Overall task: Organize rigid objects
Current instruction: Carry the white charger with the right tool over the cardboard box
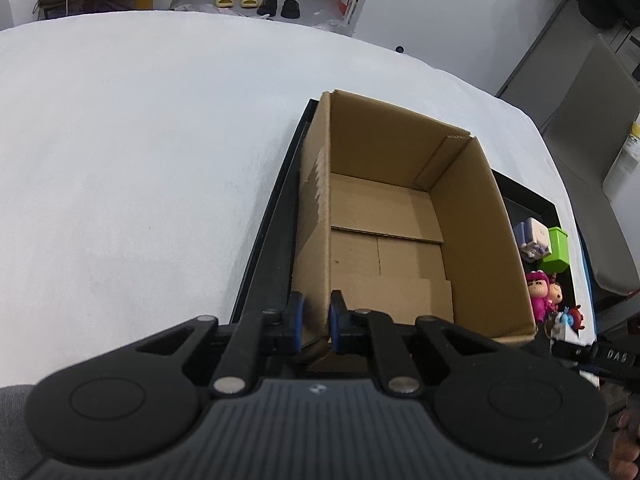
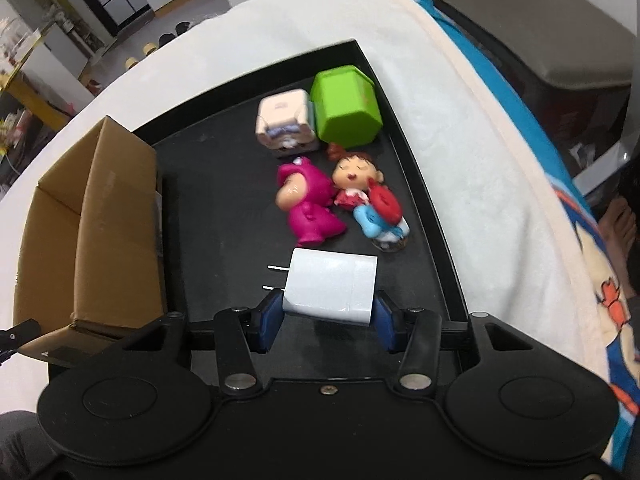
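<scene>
Your left claw [image 1: 316,322] pinches the cardboard box wall; your right claw [image 2: 326,322] clamps the white charger.

The cardboard box [image 1: 404,216] stands open and empty on the black tray [image 2: 224,184], on the white-covered desk [image 1: 140,160], its near left wall nipped between your left claw's pads. Your right claw's blue pads press both sides of the white charger [image 2: 330,288], prongs pointing left. Beyond it on the tray lie a pink figure [image 2: 308,208], a red-haired doll [image 2: 352,180], a pale cube toy [image 2: 284,122] and a green block [image 2: 346,106].

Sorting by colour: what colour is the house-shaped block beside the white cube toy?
Bright green block, clearest in the right wrist view.
</scene>
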Demonstrator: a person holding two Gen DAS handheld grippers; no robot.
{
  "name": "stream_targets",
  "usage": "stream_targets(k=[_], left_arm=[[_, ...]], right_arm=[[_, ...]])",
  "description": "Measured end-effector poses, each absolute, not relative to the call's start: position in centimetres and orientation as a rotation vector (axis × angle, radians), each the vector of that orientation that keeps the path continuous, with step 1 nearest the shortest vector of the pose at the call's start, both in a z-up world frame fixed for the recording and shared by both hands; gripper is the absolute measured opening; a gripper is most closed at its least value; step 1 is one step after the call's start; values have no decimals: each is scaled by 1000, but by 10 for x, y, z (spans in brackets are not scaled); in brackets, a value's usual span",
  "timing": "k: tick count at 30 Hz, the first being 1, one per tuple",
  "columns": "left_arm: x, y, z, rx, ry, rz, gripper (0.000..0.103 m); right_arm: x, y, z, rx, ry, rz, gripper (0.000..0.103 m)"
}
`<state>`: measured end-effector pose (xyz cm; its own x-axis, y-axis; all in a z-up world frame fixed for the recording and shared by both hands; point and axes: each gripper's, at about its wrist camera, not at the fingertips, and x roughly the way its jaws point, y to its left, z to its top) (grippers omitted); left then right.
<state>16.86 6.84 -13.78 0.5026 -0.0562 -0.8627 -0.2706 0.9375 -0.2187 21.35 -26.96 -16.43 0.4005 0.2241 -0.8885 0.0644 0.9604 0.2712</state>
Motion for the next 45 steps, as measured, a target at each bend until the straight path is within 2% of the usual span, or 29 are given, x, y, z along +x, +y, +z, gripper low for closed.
stream_targets(k=[23, 45], left_arm=[[156, 69, -138, -308, 1080, 42, 12], [158, 80, -142, -361, 1074, 39, 12]], right_arm=[[227, -204, -81, 251, 1010, 259, 47], [255, -100, -72, 173, 1031, 419, 47]])
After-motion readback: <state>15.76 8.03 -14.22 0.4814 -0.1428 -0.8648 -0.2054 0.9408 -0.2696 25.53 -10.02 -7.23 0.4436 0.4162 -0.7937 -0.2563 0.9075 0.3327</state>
